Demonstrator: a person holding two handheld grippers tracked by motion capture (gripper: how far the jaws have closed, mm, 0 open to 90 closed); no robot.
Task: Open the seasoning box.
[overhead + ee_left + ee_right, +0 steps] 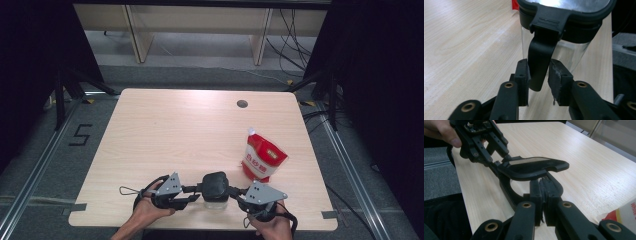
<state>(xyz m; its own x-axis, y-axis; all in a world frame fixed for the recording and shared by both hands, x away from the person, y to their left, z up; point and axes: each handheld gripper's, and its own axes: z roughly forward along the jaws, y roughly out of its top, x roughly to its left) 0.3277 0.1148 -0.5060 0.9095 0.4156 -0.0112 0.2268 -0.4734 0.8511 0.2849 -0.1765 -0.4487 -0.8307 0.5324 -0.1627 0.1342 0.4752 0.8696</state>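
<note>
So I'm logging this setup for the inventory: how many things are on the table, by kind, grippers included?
Clear container with black clip lid: 1
Red and white pouch: 1
Handheld grippers, left gripper and right gripper: 2
Total: 4

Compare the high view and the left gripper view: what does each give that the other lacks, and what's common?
High view, not the left gripper view: the left hand and right hand, the right gripper at the container's right side, and the hole in the table top.

Left gripper view, not the high view: the latch tab hanging between the pads, and the clear wall under the lid. It is unclear whether the pads press the tab.

Both: left gripper, black lid, table.
</note>
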